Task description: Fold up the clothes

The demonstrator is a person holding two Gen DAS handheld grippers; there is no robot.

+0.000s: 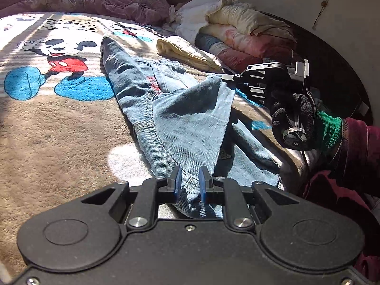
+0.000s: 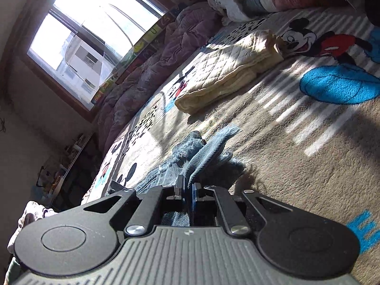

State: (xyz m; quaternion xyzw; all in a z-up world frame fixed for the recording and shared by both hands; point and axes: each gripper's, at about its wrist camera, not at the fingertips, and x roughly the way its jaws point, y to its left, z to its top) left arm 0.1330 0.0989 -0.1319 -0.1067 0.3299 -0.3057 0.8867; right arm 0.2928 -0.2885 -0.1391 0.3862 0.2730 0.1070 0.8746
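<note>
Covering the whole bed beneath you is a plush cartoon-mouse blanket (image 1: 59,109), with a rumpled purple comforter (image 1: 95,0) along its far edge and a heap of folded bedding (image 1: 237,30) at the right. Across the blanket lie the light blue jeans (image 1: 180,118), one part lifted into a tent between your two tools. A folded cream quilted cloth (image 2: 228,71) sits just beyond the frayed denim hem. Your right hand (image 1: 294,118), in a black and green glove, holds the right gripper (image 2: 187,190), whose pads are pressed together, pinching a fold of the jeans. Your left gripper (image 1: 190,180) has its blue pads (image 1: 178,182) slightly apart with denim bunched between them, gripping the jeans.
</note>
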